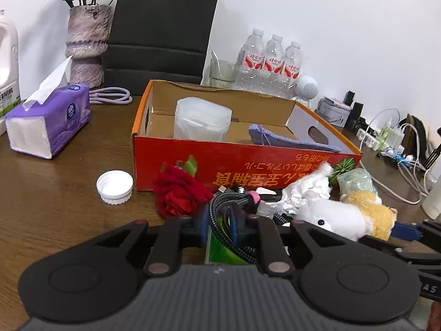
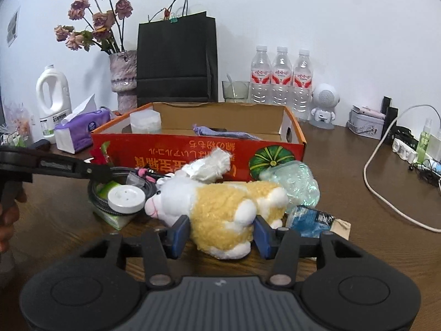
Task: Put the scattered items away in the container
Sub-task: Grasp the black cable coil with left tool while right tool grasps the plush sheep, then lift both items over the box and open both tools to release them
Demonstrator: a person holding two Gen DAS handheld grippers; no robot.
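An orange cardboard box (image 1: 171, 151) (image 2: 165, 143) stands mid-table and holds a clear plastic tub (image 1: 202, 118) and a purple pouch (image 1: 278, 138). In front of it lie a red fabric rose (image 1: 179, 193), a white cap (image 1: 115, 183), crumpled tissue (image 1: 306, 190), a green bubble bag (image 2: 297, 182), a blue wrapper (image 2: 311, 218) and a white disc (image 2: 126, 197). My left gripper (image 1: 220, 224) (image 2: 104, 175) is shut on a coiled black braided cable (image 1: 223, 209). My right gripper (image 2: 222, 234) presses both pads on a yellow-and-white plush sheep (image 2: 226, 209) (image 1: 339, 215).
A purple tissue pack (image 1: 49, 121), a vase of dried flowers (image 1: 86, 44), a black paper bag (image 1: 165, 27) and three water bottles (image 1: 270, 60) line the back. A white cable and power strip (image 2: 402, 149) lie at the right. A hand (image 2: 8, 220) shows at the left edge.
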